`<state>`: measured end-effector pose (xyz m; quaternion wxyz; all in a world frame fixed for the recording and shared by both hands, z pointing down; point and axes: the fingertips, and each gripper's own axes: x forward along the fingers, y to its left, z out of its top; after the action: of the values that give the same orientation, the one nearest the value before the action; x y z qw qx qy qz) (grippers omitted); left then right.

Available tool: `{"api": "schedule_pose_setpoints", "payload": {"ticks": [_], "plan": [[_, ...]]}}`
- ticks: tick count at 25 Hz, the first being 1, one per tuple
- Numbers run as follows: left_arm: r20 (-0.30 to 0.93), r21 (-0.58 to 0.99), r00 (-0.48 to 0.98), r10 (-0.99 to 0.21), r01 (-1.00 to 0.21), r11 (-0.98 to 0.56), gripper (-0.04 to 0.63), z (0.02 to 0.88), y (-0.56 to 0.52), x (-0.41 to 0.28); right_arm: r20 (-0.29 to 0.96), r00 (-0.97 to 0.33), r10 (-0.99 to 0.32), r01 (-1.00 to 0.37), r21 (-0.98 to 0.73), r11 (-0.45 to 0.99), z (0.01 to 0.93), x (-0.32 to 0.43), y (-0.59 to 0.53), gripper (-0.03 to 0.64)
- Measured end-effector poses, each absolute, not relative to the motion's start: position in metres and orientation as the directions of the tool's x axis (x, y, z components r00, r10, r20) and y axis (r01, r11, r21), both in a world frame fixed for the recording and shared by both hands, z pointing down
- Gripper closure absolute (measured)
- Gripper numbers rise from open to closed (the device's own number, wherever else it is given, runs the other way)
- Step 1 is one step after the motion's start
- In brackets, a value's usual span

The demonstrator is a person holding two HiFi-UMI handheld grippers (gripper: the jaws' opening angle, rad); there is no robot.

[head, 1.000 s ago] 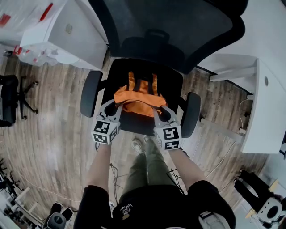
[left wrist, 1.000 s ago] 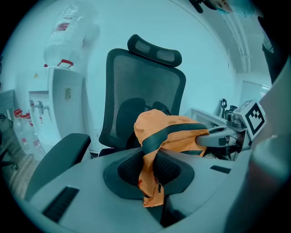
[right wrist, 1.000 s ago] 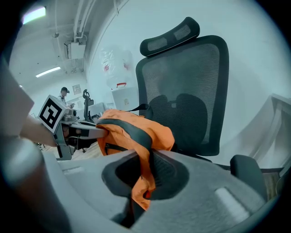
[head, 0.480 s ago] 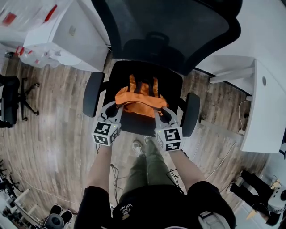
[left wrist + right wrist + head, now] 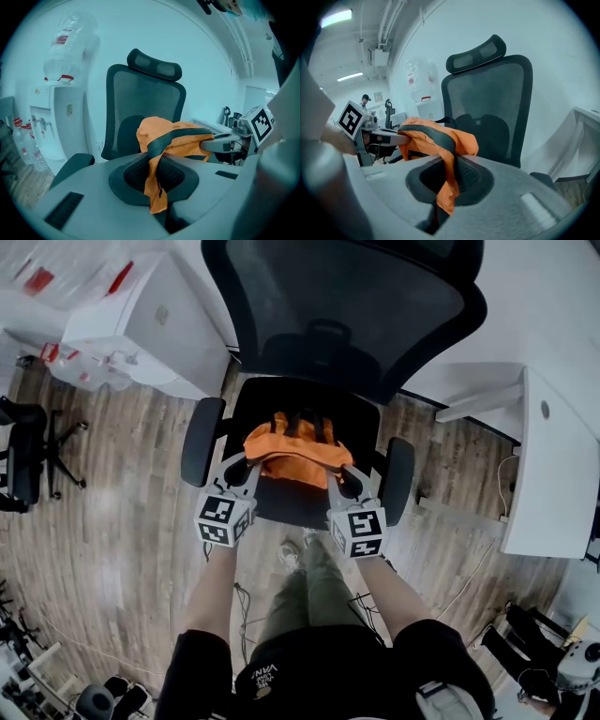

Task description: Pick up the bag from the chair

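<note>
An orange bag with black straps hangs just over the seat of a black office chair. My left gripper is shut on the bag's left end, and the orange cloth is pinched between its jaws. At the bag's right end my right gripper is shut on the cloth too. The bag stretches between both grippers, in front of the mesh backrest.
The chair's armrests flank the grippers. A white cabinet stands at the left, a white desk at the right. Another black chair sits at the far left on the wooden floor. The person's legs are below.
Both grippers have risen slightly with the orange bag held between them. The bag looks more bunched and lifted off the seat.
</note>
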<state>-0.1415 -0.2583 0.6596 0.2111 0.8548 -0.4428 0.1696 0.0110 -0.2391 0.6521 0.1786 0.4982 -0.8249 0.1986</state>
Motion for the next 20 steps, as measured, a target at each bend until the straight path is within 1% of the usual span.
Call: {"api": "schedule_pose_setpoints", "payload": {"ticks": [20], "plan": [[0.422,0.196,0.562,-0.712,-0.823,-0.533,0.558,0.565,-0.240,-0.141,0.409,-0.428,-0.806,-0.900,-0.116,0.419,0.561,0.012,-0.224,0.603]]}}
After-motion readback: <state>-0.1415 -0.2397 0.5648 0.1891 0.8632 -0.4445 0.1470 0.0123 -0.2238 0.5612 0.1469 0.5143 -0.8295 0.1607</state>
